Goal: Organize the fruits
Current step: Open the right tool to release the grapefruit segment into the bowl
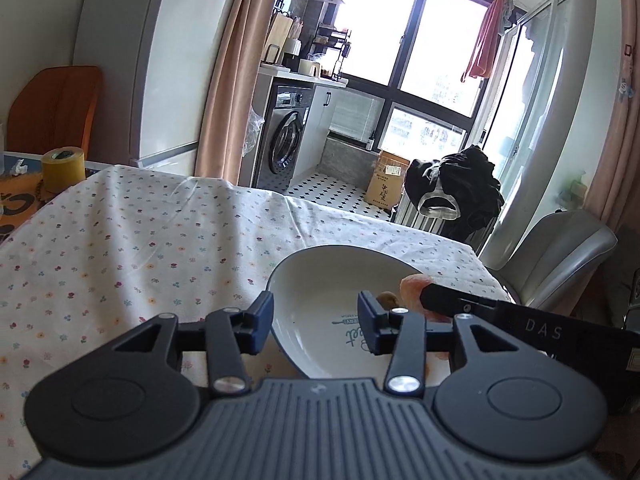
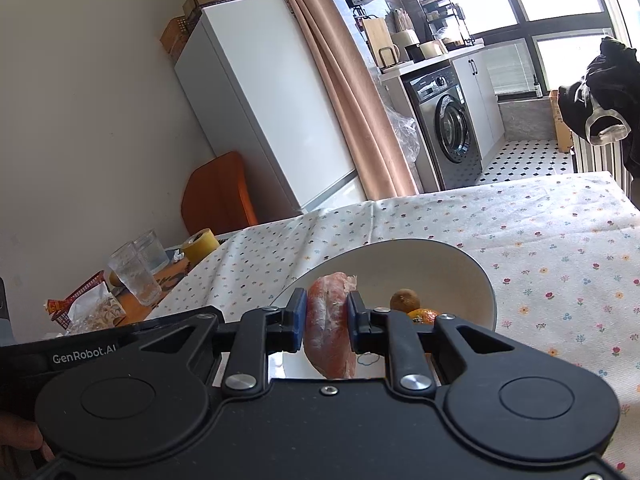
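White floral-print tablecloth point(image 1: 140, 240) covers the table. Yellow tape roll point(image 1: 63, 168) sits at its far left edge, next to two clear ribbed drinking glasses point(image 2: 138, 272) and a red wire basket point(image 2: 80, 296). Orange wooden chair back point(image 1: 56, 108) against the wall beside a tall white fridge point(image 2: 260, 112). Silver front-load washing machine point(image 1: 286, 140) under the counter. Grey chair point(image 1: 552, 256) at right, cardboard box point(image 1: 388, 180) on checkered floor.

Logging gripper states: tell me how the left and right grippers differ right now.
The left gripper is open and empty; the right gripper is shut on a pink peeled fruit piece. The left straddles the white bowl's near rim; the right holds its load above the bowl. Both share the black build with blue pads.
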### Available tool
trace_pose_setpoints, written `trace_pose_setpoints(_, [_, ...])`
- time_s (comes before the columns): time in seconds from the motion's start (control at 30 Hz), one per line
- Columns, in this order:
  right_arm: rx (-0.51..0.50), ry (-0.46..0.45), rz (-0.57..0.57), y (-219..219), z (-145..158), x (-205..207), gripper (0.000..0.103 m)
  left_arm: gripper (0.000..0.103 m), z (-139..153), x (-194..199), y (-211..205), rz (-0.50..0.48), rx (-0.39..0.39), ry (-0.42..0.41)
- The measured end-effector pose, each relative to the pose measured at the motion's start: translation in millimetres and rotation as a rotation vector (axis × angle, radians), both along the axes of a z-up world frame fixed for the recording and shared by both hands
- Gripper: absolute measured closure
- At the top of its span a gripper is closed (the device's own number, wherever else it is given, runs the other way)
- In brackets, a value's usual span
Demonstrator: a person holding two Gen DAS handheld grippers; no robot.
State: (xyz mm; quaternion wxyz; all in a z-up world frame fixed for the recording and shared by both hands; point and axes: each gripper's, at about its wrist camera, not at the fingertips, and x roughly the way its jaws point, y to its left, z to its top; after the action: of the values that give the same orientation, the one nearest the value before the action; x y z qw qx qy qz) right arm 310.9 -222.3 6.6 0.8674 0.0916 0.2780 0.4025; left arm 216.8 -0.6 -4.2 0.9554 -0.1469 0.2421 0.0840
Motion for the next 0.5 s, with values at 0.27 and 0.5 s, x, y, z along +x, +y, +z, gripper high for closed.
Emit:
trace_pose_setpoints(0.27, [-0.012, -0.037, -0.019, 11, 10, -12, 0.057, 0.032, -1, -26, 15, 0.026, -0.014, -0.016])
trace_pose_setpoints(0.5, [-0.056, -0.060, -0.076, 6, 16, -30, 0.050, 0.028, 0, -45, 26, 0.042, -0.037, -0.034])
